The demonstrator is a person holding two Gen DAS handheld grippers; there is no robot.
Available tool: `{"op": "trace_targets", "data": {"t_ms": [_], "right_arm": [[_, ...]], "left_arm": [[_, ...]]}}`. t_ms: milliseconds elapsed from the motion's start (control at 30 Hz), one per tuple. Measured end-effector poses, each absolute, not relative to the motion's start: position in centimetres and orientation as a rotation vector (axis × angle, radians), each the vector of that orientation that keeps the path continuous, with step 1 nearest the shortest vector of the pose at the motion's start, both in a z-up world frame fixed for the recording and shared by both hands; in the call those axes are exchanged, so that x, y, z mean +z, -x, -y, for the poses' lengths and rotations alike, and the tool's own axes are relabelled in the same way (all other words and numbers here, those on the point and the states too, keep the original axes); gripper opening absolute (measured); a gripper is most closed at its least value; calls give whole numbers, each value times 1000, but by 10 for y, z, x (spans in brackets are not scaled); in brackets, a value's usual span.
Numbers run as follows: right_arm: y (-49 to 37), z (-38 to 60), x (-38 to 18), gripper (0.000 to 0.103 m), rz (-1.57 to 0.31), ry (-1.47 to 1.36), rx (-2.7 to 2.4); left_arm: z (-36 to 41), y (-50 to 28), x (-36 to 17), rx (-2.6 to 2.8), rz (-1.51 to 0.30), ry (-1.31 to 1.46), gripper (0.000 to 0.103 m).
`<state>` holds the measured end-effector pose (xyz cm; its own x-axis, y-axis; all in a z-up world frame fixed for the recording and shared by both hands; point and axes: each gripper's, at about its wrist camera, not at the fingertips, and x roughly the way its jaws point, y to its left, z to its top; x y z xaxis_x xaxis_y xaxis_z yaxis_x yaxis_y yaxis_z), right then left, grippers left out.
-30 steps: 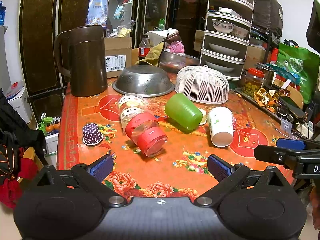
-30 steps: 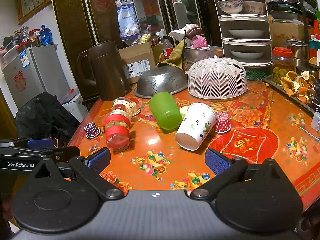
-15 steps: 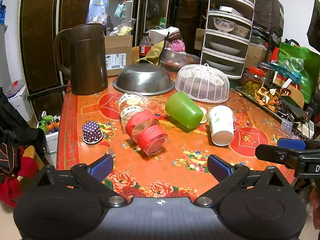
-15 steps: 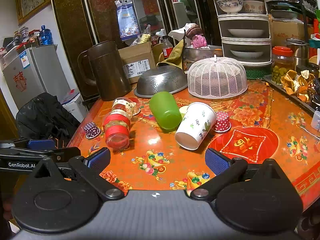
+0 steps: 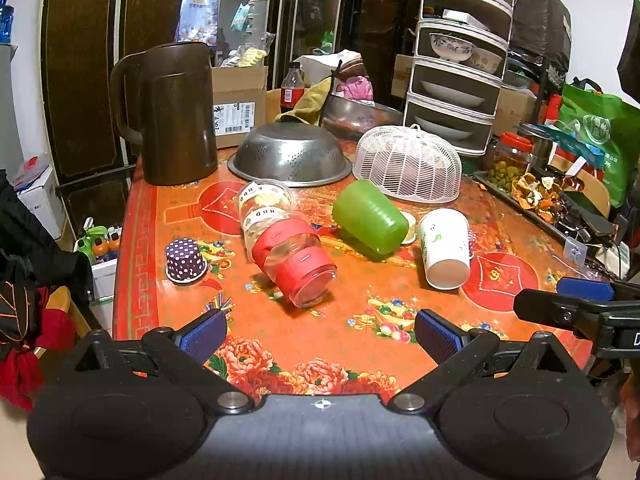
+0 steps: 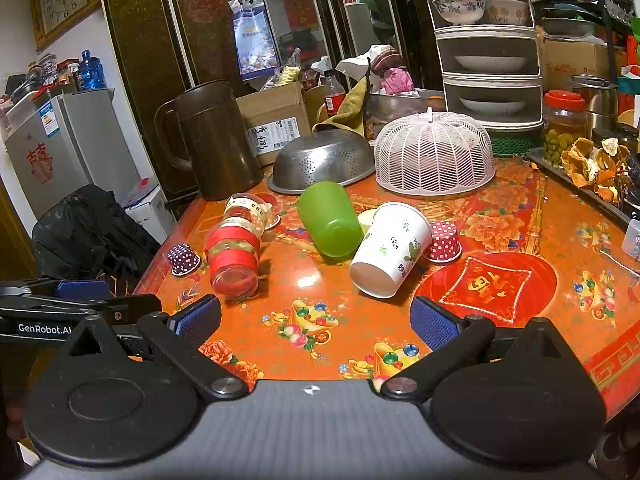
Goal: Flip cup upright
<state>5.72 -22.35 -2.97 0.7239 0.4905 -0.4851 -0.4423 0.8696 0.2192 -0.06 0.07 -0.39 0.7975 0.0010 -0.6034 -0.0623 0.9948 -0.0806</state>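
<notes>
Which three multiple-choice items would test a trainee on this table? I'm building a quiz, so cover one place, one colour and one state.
1. Where does the green cup lie?
A. between the red-banded glass cup and the white paper cup
B. under the white mesh food cover
C. inside the steel colander

2. What colour is the pitcher?
A. white
B. dark brown
C. blue

3. How is the white paper cup placed?
A. upright
B. upside down
C. on its side

Answers:
1 A, the right wrist view shows it lying between those two.
2 B, its body is dark brown.
3 C, its open mouth faces sideways toward the camera.
</notes>
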Motion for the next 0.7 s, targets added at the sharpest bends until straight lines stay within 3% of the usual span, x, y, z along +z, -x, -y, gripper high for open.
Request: {"op": "trace_targets", "data": {"t_ms": [700], "right_arm": [[-57, 225, -31, 102, -569, -89, 516]], "left_arm": [[0, -1, -3, 35, -660, 111, 101]]}}
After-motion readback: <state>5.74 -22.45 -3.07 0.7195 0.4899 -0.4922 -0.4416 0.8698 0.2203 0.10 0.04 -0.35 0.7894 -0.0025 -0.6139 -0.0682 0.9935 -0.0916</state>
